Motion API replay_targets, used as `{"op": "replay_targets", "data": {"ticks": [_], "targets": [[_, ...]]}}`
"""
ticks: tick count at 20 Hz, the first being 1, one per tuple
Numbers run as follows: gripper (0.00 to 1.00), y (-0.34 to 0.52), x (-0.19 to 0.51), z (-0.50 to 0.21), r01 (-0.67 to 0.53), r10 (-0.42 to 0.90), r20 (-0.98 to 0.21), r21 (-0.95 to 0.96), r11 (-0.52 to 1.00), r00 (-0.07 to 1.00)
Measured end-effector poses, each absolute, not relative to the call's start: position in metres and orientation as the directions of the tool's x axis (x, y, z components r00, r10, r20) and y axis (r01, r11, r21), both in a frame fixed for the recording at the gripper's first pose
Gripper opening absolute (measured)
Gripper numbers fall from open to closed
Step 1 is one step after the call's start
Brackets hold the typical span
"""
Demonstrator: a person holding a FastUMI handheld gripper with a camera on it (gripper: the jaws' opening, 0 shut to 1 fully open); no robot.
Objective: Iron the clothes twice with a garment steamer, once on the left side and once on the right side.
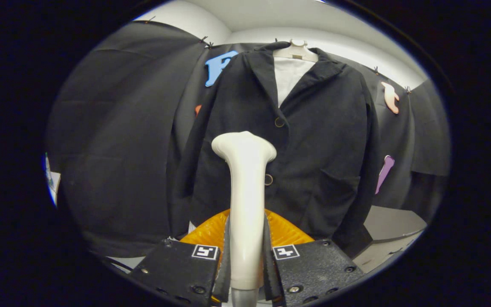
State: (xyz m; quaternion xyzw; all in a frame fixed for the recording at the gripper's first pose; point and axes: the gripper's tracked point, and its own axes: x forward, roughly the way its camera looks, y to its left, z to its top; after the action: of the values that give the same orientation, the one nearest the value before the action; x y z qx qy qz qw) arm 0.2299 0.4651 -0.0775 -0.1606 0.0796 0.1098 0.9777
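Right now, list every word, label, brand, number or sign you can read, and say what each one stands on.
No readable text.
Square black-and-white markers sit on top of both fingers: coded patterns, no words or numbers.
Steamer, gripped between the jaws of the gripper: plain white, no brand visible.
Jacket and its hanger: no tag or label showing.
Orange thing under the jacket: unmarked.

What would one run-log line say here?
gripper: shut on steamer | steamer head: before jacket front | jacket: hanging
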Motion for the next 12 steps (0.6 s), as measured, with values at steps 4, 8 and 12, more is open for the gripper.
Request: {"op": "replay_targets", "data": {"ticks": [4,8,12], "targets": [[0.34,0.46,0.221,-0.096,-0.255,0.19,-0.224,-0.308,0.917,0.956],[0.34,0.459,0.209,-0.12,-0.293,0.209,-0.279,-0.307,0.905,0.937],[0.34,0.449,0.202,-0.15,-0.304,0.191,-0.361,-0.286,0.909,0.913]]}}
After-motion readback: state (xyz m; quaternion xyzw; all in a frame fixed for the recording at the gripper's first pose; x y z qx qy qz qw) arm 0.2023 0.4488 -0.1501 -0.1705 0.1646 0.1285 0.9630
